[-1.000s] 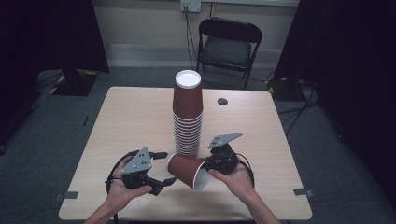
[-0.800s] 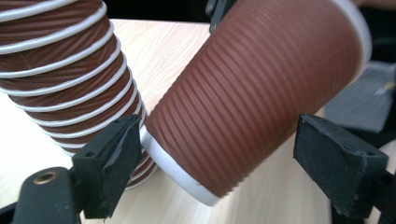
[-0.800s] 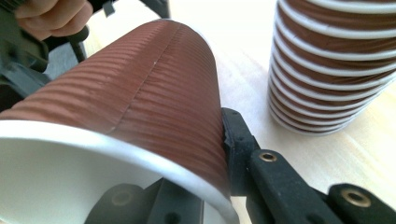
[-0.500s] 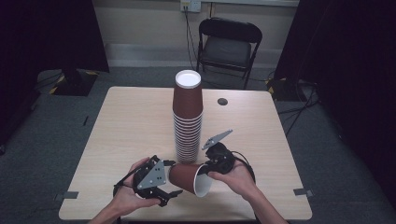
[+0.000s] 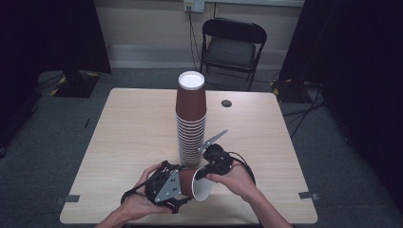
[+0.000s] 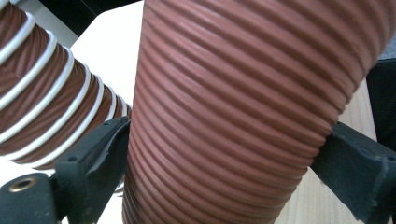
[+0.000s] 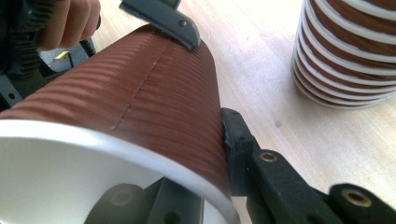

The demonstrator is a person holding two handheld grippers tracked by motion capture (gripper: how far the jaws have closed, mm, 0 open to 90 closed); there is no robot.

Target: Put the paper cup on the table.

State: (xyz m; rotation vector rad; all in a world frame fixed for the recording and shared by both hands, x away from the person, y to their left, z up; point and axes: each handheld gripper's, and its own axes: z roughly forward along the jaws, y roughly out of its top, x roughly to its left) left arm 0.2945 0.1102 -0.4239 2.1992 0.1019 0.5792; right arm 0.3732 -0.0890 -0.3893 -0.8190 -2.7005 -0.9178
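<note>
A tall stack of brown ribbed paper cups (image 5: 191, 118) stands upside down at the table's middle. In front of it one cup (image 5: 198, 184) of the same kind lies on its side above the table, its white mouth facing the near right. My left gripper (image 5: 177, 186) is shut across its closed end, and both jaws press the ribbed wall (image 6: 243, 102). My right gripper (image 5: 203, 172) is shut on the cup's rim (image 7: 116, 135), with one finger (image 7: 236, 140) outside the wall and the other inside the mouth. The stack's lowest rims (image 7: 345, 56) sit just beyond.
The wooden table (image 5: 128, 137) has bare surface to the left and right of the stack. A small dark round disc (image 5: 226, 103) lies at the far right. A black folding chair (image 5: 231, 47) stands beyond the far edge. Both hands are near the front edge.
My left gripper moved right and closed on the cup's closed end. The cup, held by the right gripper throughout, sank a little toward the front edge.
</note>
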